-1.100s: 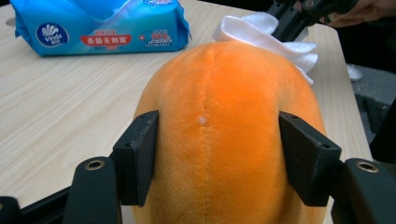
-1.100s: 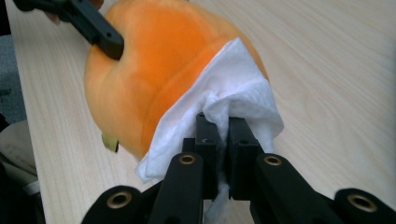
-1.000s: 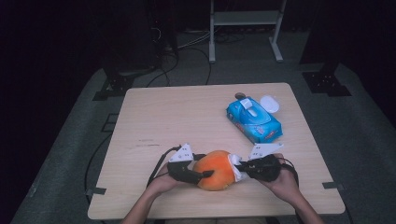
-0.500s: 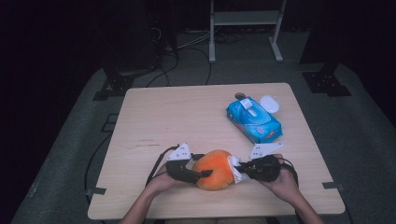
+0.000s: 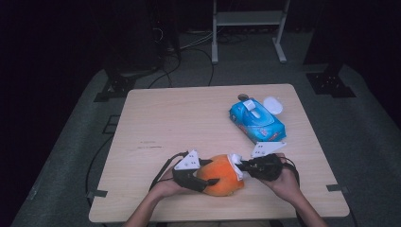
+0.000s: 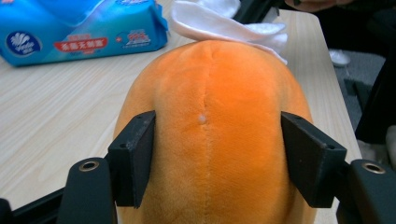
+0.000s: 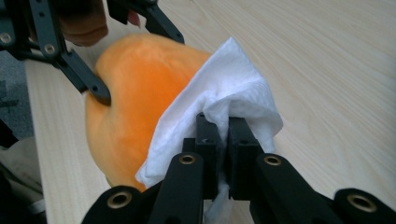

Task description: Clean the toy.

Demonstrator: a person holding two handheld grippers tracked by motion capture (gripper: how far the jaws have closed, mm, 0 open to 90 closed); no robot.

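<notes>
Wiping of an orange plush toy [image 5: 221, 174] at the near edge of the tabletop [image 5: 189, 118], between the two hand-held grippers. Left hand-held gripper [image 5: 201, 177]: jaws astride the toy, one black pad [image 6: 135, 156] on each flank, pressing into the pile; jaws just opened a little further within the last half second, toy between them throughout, pads in contact in the left gripper view. Right hand-held gripper [image 5: 242, 166]: jaws closed tight on a bunched white tissue [image 7: 219, 109], the loose fold draped against the toy's end facing it. Compared with a second ago in the high view, toy and both hands in nearly the same place; no shift of the tissue to be made out. Blue wet-wipe pack [image 5: 257, 120] well beyond the right hand-held gripper, with a white round object [image 5: 273, 105] just behind it.

Judgement: slackened left hold probably a readjustment, perhaps ahead of turning the toy to present a fresh face to the tissue; wiping stroke in progress rather than finished. Risk: too loose a hold, toy pushed aside by the tissue.
</notes>
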